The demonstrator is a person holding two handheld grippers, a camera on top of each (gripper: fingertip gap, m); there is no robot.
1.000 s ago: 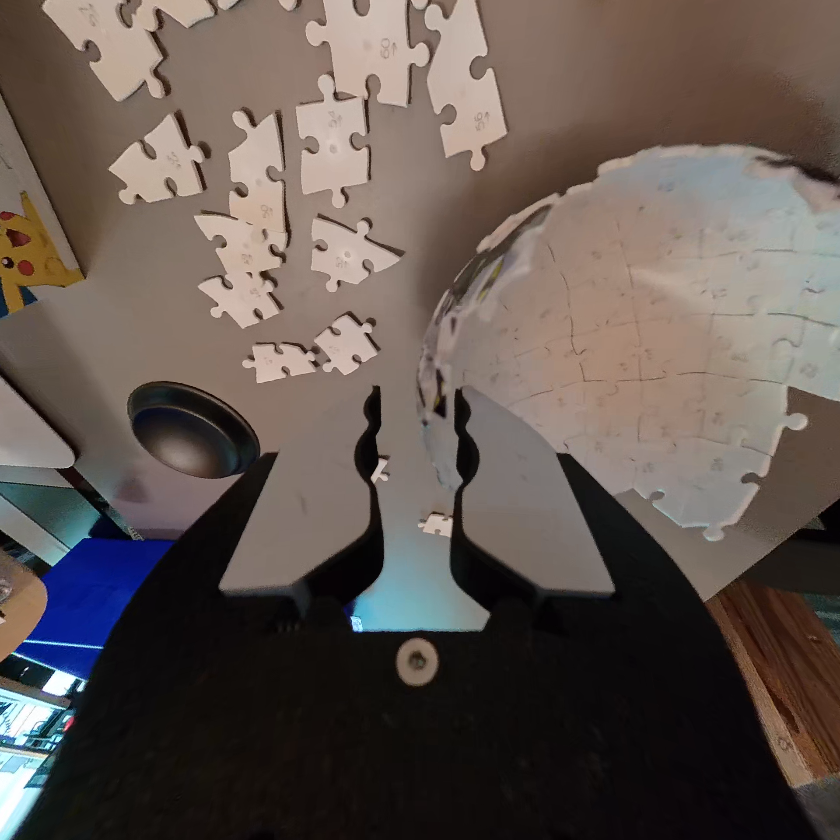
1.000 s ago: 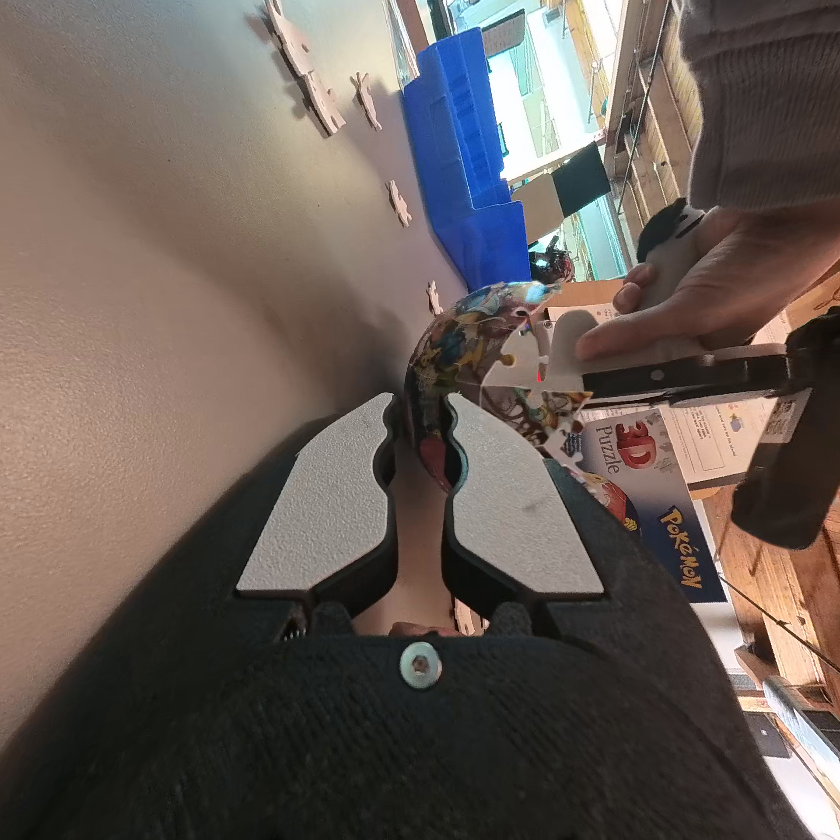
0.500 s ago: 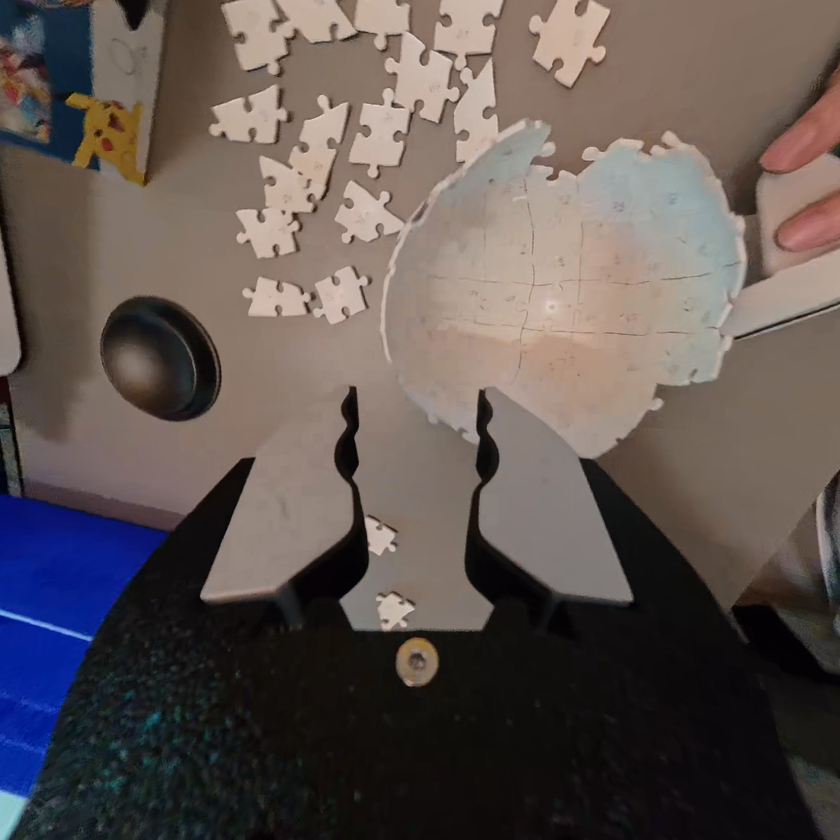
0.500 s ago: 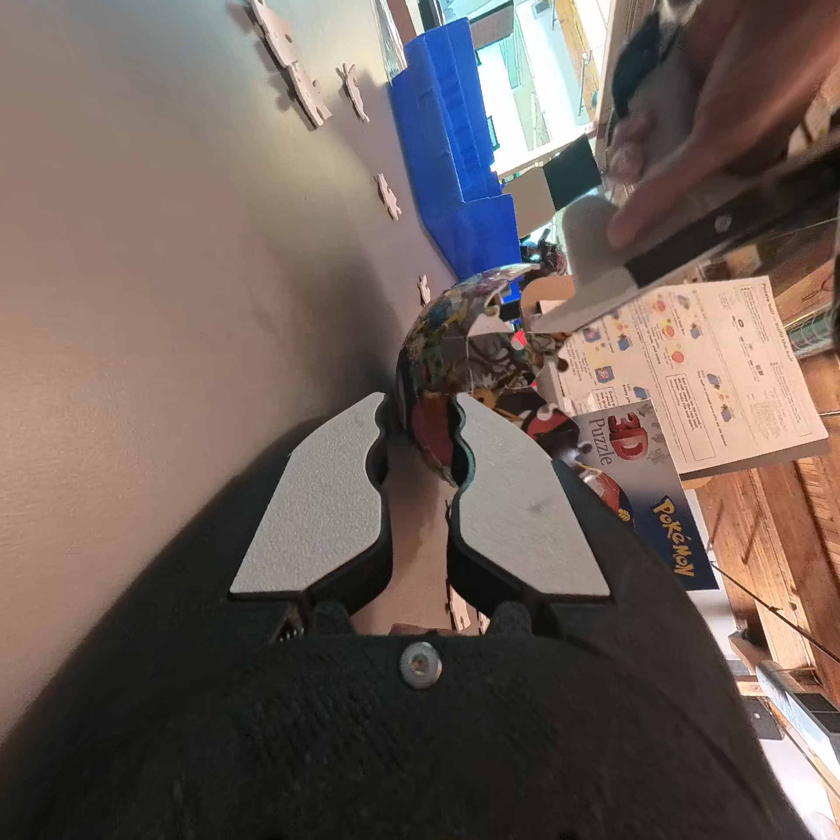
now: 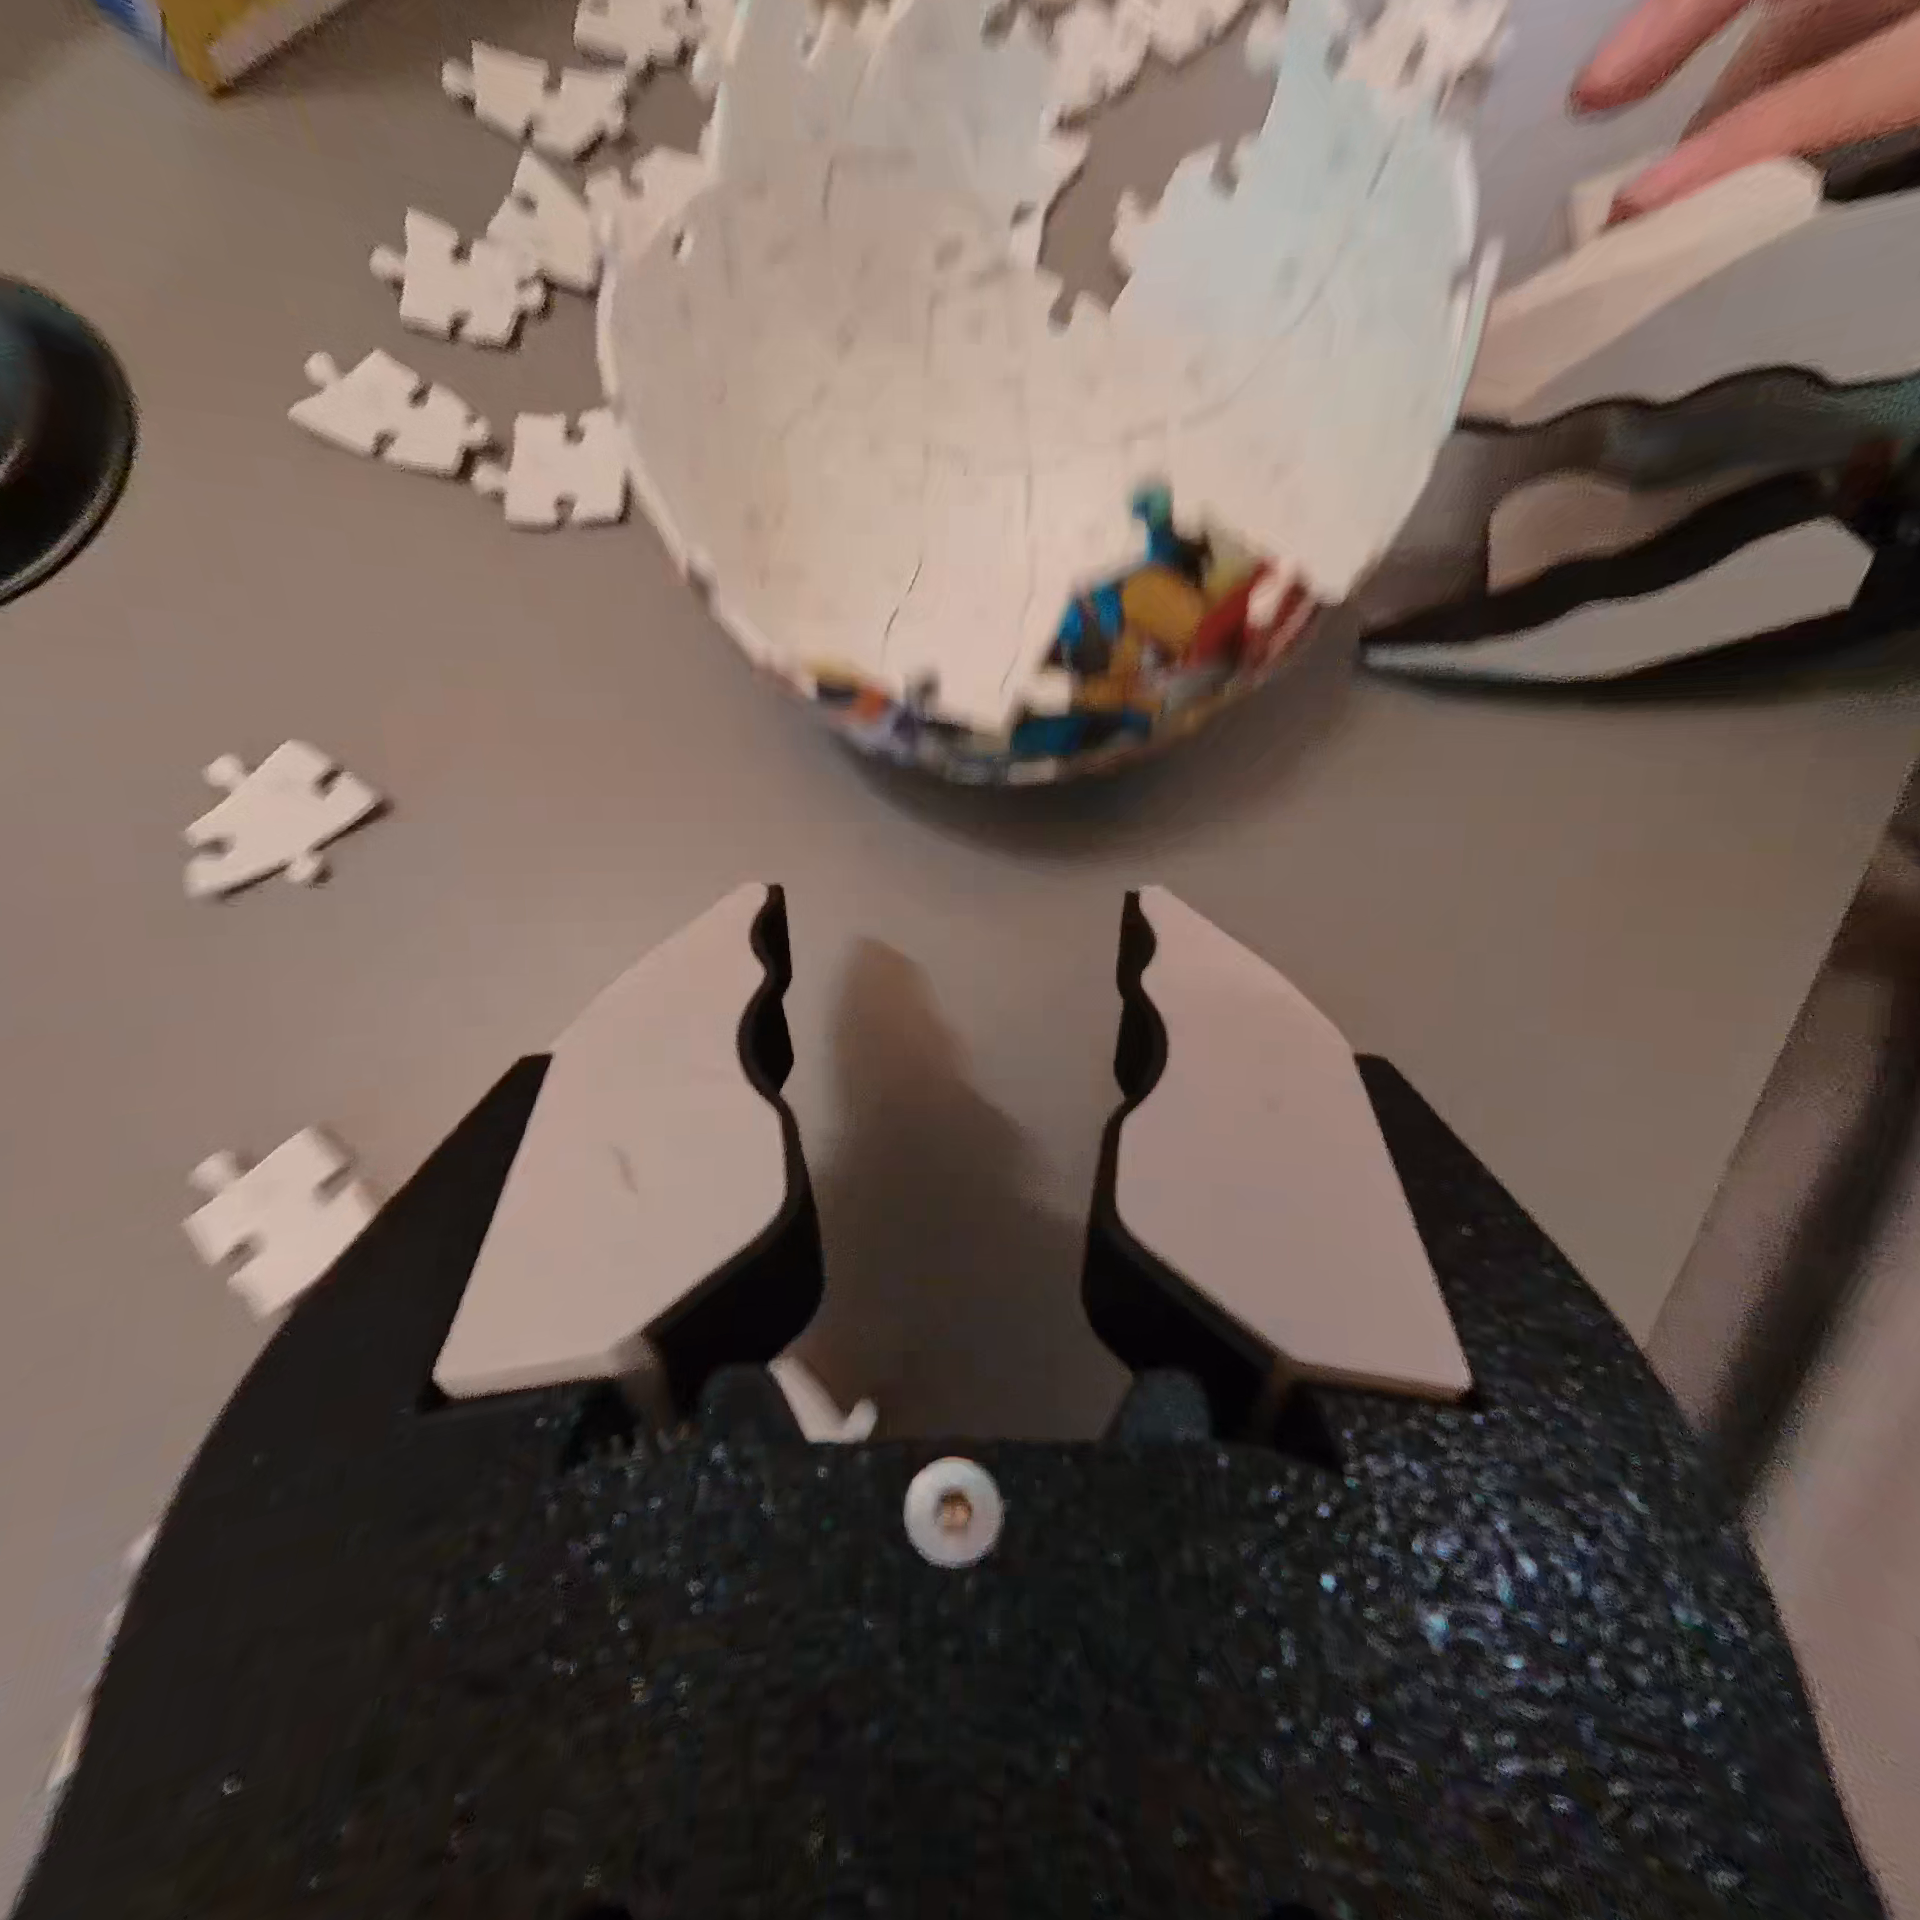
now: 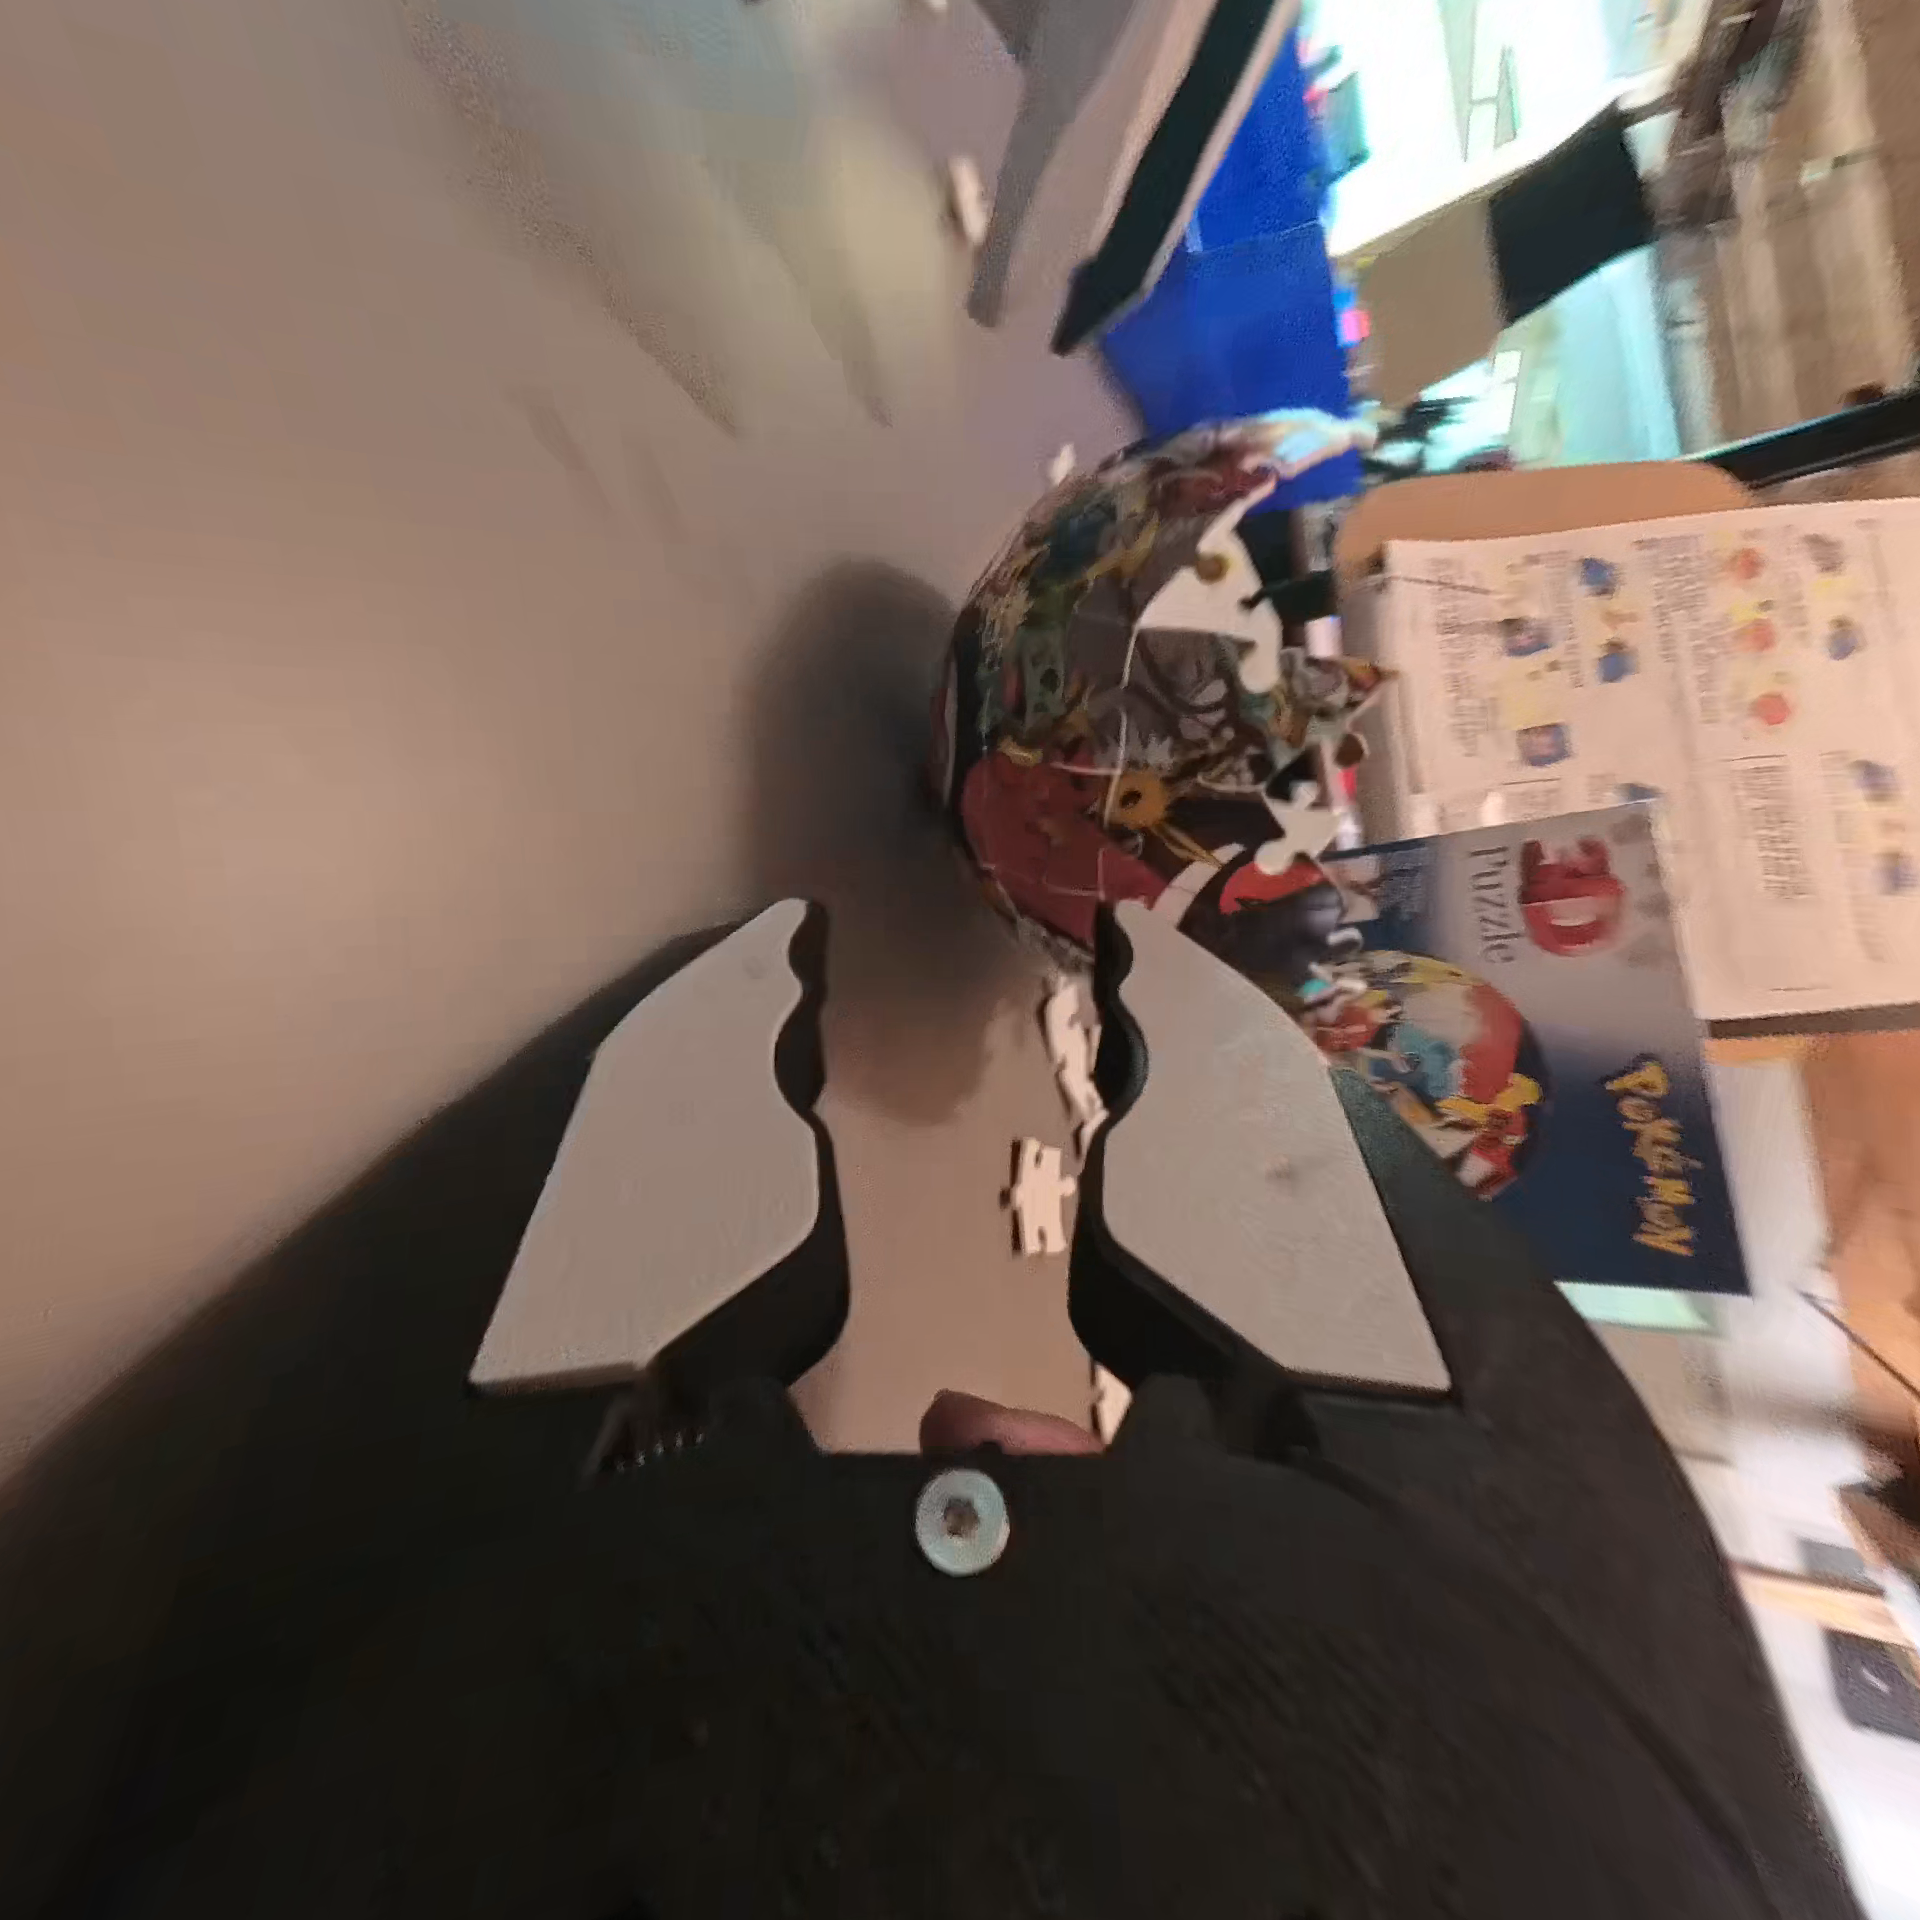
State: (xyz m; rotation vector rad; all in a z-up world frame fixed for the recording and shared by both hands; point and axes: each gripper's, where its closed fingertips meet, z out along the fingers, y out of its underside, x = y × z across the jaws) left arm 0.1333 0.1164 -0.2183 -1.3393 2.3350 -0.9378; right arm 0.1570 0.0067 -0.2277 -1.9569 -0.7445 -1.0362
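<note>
My left tongs [image 5: 954, 925] hang spread and empty above the surface [image 5: 1403, 883]; the half-built puzzle ball [image 5: 1039, 416] sits just ahead, hollow side up. My right tongs [image 6: 961, 920], also spread, seem to nearly touch its printed shell, loose pieces [image 6: 1039, 1205] lying between them

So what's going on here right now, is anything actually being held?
Nothing is held. The left claw is open above the grey table, pointing at a half-built puzzle ball shell that sits on the table, its white inside facing up. The right claw is open too, low beside the shell, with a person's hand behind it. Loose white puzzle pieces lie scattered to the left. The pictures are blurred.
</note>
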